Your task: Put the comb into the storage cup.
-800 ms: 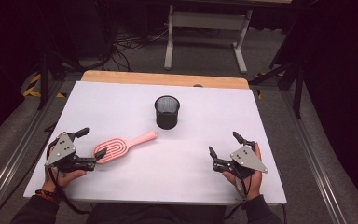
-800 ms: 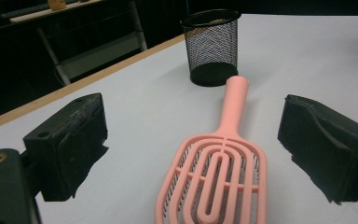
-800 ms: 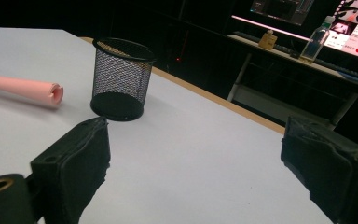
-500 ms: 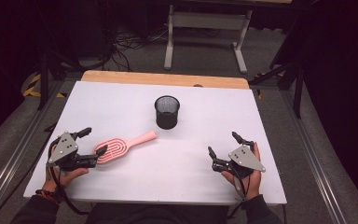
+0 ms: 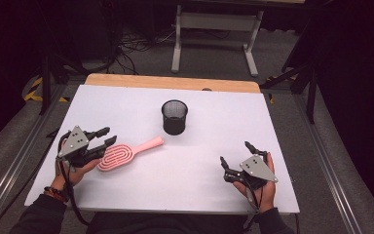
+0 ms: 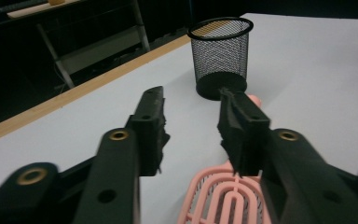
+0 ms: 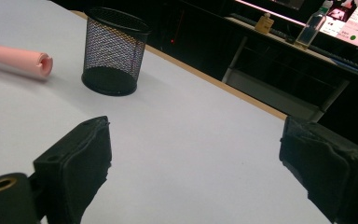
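Brush: pink plastic hairbrush [image 5: 126, 154] with a looped, open-ribbed head, lying flat on the white table top [image 5: 224, 122], left of centre and near the front edge.
Long axis: runs slantwise across the table in the high view, from near-left to far-right.
Pointing: its rounded handle end aims toward the black wire-mesh cup [image 5: 174, 117]; its head lies toward the left gripper [image 5: 108, 136].
Handle tip: stops just short of the cup's base, apart from it.
Left gripper: jaws parted, not clamped on anything; in the left gripper view the near jaw sits over the brush head's edge, the other over bare table. Whether a jaw touches the head I cannot tell.
Right gripper [image 5: 234, 158]: jaws spread wide over bare table, holding nothing, well apart from the brush.
Mesh cup: upright, mid-table, beyond the brush.
Hands: each wraps its gripper from below at the table's near edge.
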`<state>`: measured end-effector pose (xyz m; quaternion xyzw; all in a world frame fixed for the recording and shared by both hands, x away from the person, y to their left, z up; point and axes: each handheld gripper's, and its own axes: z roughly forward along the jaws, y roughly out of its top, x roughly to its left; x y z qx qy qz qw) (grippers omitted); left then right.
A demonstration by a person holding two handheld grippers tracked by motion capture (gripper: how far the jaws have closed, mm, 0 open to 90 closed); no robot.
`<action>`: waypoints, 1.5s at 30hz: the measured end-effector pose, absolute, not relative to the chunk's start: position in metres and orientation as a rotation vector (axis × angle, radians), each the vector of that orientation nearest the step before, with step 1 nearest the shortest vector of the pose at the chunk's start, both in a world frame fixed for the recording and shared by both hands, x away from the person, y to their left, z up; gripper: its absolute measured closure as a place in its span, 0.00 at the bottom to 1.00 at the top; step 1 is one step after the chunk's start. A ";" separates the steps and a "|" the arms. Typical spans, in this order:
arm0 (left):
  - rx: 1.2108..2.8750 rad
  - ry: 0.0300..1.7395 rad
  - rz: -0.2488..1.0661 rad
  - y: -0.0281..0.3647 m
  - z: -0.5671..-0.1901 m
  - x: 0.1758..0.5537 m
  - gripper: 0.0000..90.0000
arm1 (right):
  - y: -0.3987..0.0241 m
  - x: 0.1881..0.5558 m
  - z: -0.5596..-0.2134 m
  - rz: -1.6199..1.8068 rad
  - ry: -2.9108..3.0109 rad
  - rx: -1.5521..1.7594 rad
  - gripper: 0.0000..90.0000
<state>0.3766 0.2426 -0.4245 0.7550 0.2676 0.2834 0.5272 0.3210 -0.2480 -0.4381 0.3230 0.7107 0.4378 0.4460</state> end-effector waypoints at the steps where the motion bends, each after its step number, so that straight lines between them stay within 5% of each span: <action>1: 1.805 0.640 0.677 0.243 -0.424 0.377 0.75 | -0.248 0.321 -0.438 1.084 1.760 0.800 0.11; 6: 1.828 0.656 0.635 0.234 -0.417 0.386 0.99 | -0.246 0.325 -0.441 1.068 1.786 0.807 0.10; 24: 2.115 0.729 0.472 0.126 -0.432 0.431 1.00 | -0.246 0.330 -0.444 1.056 1.816 0.813 0.10; 35: 2.319 0.823 0.420 0.103 -0.448 0.450 1.00 | -0.242 0.329 -0.444 0.994 1.843 0.774 0.10; 45: 2.466 0.671 0.396 0.087 -0.446 0.435 1.00 | -0.241 0.329 -0.445 0.983 1.863 0.768 0.10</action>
